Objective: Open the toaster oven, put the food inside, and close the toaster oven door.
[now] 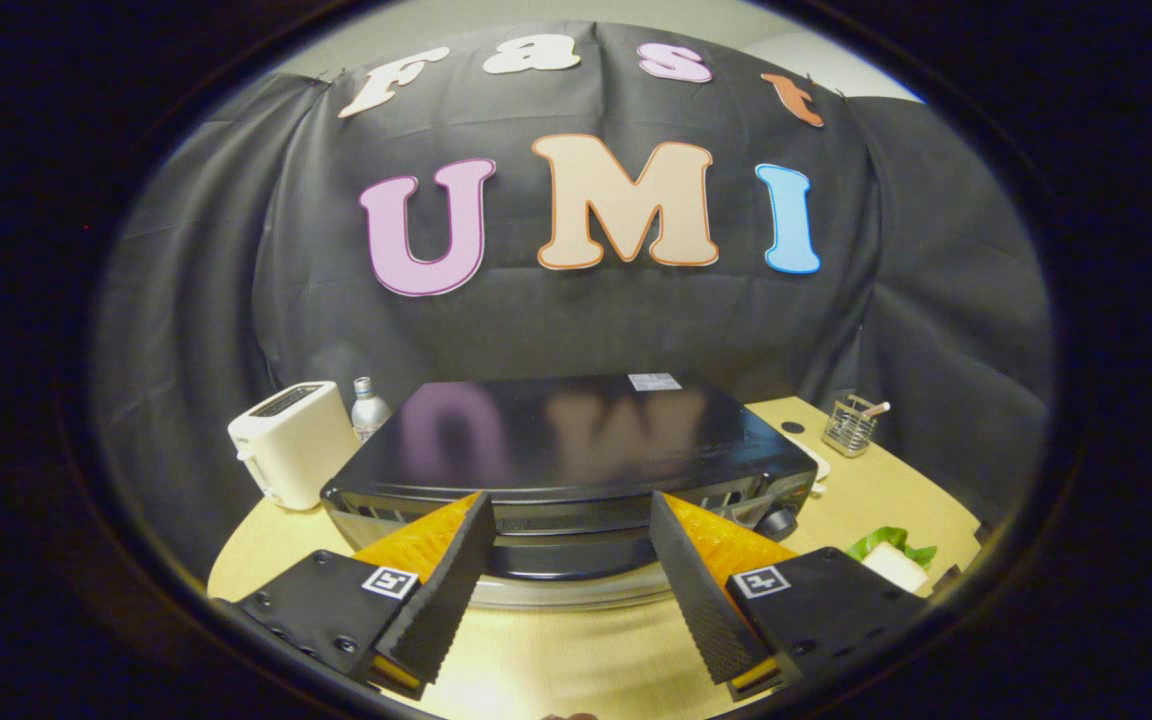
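The black two-finger gripper [572, 540] with orange sides is hovering wide open and empty, fingers straddling the top front edge of the glossy black toaster oven [566, 450], probably lining up for its door handle. A white toaster [288, 443] is standing left of the oven; bare wooden tabletop [576, 650] is lying below.

The gripper camera is riding low over the desk [556, 650], looking forward and slightly down along the gripper [571, 505] at the toaster oven [566, 450], sitting close ahead, with the booth's black wall filling the background beyond it.
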The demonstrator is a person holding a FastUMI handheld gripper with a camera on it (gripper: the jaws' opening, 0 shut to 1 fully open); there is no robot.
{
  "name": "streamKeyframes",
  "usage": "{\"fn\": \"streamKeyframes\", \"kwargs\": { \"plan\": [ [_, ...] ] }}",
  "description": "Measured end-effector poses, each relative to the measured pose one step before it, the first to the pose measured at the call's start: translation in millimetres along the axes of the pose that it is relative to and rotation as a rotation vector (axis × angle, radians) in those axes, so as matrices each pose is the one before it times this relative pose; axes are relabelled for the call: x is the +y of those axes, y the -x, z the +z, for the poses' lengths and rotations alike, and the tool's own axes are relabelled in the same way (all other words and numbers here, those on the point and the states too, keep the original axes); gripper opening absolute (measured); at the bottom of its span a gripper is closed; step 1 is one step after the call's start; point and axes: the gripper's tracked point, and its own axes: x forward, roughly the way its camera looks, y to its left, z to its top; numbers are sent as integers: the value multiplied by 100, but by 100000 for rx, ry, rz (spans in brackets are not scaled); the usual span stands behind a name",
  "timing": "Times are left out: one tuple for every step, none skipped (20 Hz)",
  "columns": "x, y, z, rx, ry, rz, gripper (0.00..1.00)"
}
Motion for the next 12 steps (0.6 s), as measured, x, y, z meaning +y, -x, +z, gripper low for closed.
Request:
{"fn": "streamKeyframes", "kwargs": {
  "plan": [
    [-86, 397, -197, 110, 166, -78, 98],
    [-123, 459, -198, 397, -211, -165, 98],
    [-120, 373, -377, 413, -322, -147, 98],
    [-42, 403, -212, 571, -45, -164, 98],
    [-99, 532, -376, 599, 197, -177, 98],
    [-60, 488, -220, 392, 398, -167, 98],
    [-54, 408, -511, 766, 633, -30, 98],
    [-56, 438, -491, 1098, 791, 106, 98],
    [-95, 458, -381, 445, 614, -16, 98],
    [-78, 475, -553, 1113, 519, 16, 98],
    [-166, 467, -764, 1191, 170, -35, 98],
    [-37, 383, -546, 1413, 331, 75, 98]
  ]
}}
